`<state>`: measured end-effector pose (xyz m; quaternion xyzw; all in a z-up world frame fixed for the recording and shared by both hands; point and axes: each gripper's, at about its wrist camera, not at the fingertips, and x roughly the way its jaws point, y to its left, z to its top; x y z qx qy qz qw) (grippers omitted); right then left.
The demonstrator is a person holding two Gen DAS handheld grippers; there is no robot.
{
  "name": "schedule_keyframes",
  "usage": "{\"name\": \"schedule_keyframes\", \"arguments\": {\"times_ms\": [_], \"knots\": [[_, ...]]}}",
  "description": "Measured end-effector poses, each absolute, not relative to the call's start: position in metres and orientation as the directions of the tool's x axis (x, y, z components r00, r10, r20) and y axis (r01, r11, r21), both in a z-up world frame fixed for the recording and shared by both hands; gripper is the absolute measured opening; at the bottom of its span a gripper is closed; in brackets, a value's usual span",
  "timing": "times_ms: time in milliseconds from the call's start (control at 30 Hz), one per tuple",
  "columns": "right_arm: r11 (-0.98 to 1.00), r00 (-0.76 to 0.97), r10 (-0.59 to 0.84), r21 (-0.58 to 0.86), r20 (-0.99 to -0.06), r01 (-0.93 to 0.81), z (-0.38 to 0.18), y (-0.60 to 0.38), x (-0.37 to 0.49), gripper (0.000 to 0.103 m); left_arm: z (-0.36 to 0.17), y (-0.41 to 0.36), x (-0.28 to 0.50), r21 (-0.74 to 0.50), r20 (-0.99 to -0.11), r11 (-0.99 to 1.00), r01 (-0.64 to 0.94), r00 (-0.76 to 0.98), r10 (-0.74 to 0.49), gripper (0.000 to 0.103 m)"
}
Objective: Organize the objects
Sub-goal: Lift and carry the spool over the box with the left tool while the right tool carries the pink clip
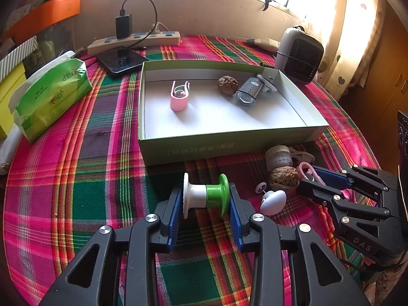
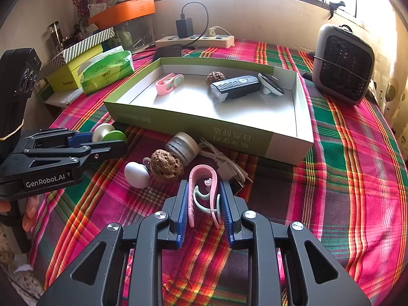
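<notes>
Left wrist view: left claw (image 1: 206,199) clamped on the spool (image 1: 206,195), axis crosswise, just in front of the box (image 1: 229,148). Right claw (image 2: 204,204) pinches the pink clip (image 2: 204,191), also before the box; both lifts go forward.

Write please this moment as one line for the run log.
left gripper: shut on spool | right gripper: shut on pink clip | both on cloth, before box
</notes>
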<state>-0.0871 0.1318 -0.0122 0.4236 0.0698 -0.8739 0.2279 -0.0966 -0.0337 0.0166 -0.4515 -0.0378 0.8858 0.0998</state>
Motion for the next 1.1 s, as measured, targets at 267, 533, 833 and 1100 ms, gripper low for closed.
{"name": "schedule_keyframes", "arguments": {"times_ms": [267,533,833,1100], "knots": [[-0.887,-0.541,-0.348,0.083,-0.766,0.454,-0.011,0.133,-0.087,0.025,0.018,-0.034,-0.095,-0.157,-0.792,-0.977,-0.142,-0.574,0.210,0.031],[-0.884,-0.546,-0.363,0.095,-0.755,0.458,-0.005,0.135,-0.084,0.025,0.027,-0.033,-0.094,-0.152,-0.782,-0.977,-0.151,-0.586,0.213,0.031],[-0.880,-0.552,-0.398,0.136,-0.732,0.455,0.009,0.142,-0.087,0.025,0.042,-0.030,-0.102,-0.149,-0.763,-0.974,-0.170,-0.607,0.222,0.031],[-0.886,-0.573,-0.395,0.133,-0.718,0.445,0.023,0.145,-0.100,0.025,0.054,-0.025,-0.118,-0.144,-0.748,-0.971,-0.189,-0.622,0.232,0.031]]}}
